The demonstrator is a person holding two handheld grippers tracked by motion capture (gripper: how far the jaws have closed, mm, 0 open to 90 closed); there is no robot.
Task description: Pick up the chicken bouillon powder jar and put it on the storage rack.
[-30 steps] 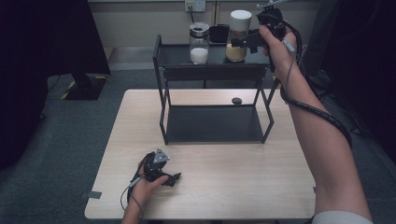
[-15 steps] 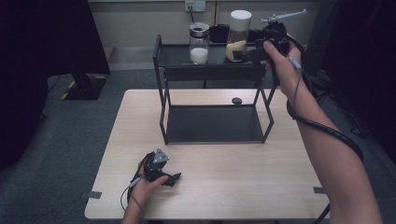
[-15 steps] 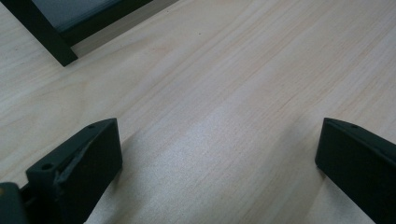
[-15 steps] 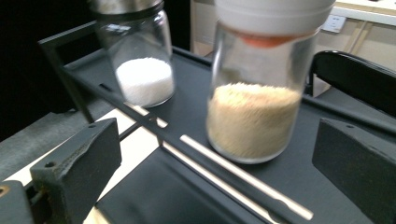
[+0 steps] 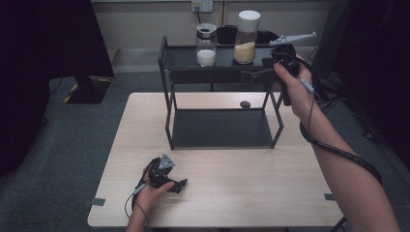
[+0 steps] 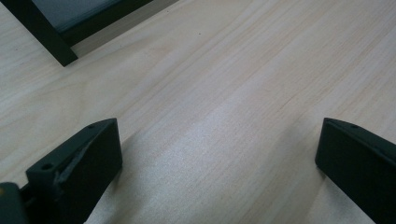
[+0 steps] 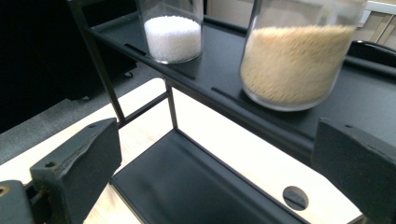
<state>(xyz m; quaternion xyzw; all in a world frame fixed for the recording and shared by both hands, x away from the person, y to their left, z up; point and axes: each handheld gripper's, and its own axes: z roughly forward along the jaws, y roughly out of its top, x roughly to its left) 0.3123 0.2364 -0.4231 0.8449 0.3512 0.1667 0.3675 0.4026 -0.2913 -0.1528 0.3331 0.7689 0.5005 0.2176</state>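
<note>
My right gripper (image 5: 261, 73) was at shelf (image 5: 183, 54) front edge, fingers wide, empty. Grain jar (image 7: 299, 51) stood upright just ahead, slightly right. My left gripper (image 5: 178, 185), wide, rested on counter (image 5: 241, 193), well apart.

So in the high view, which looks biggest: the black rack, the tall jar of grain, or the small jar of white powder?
1. Black rack
2. Tall jar of grain
3. Small jar of white powder
</note>
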